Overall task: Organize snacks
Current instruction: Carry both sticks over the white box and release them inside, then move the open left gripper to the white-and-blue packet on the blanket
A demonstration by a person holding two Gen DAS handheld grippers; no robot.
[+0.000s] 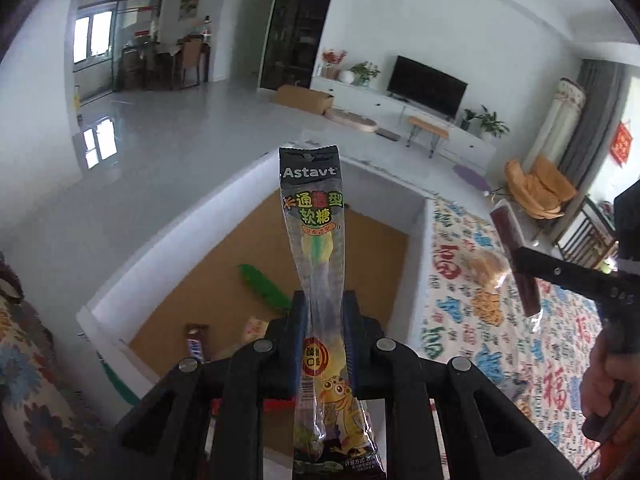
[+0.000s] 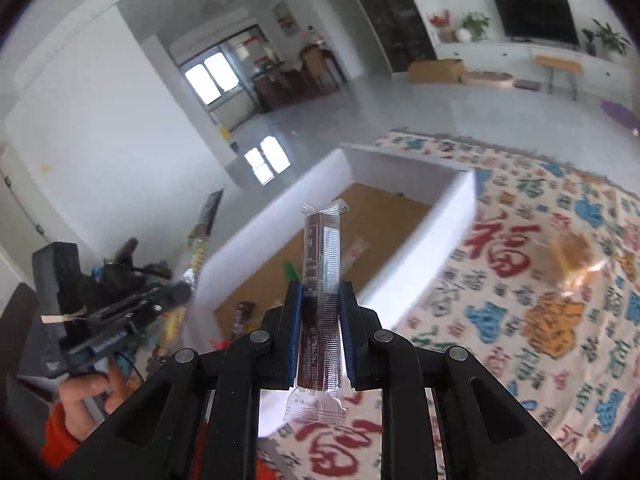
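Holding both snacks clear above the white box (image 1: 256,184), we find the left tool (image 1: 325,320) clenched on the gummy candy packet (image 1: 318,248) and the right tool (image 2: 320,320) clenched on a dark snack bar (image 2: 322,256), apparently ready for sorting into it.

A cloth (image 1: 472,320) printed with red, blue and orange characters is spread over the supporting surface. A white box (image 1: 256,184) is set on it along its left side, its walls upright and its top open. On the box's brown floor a green packet (image 1: 260,284), a bar (image 1: 196,342) in a dark wrapper and a pale packet (image 1: 254,328) are seen lying. A clear bag (image 2: 576,256) with orange contents is laid on the cloth to the right of the box, apart from it.
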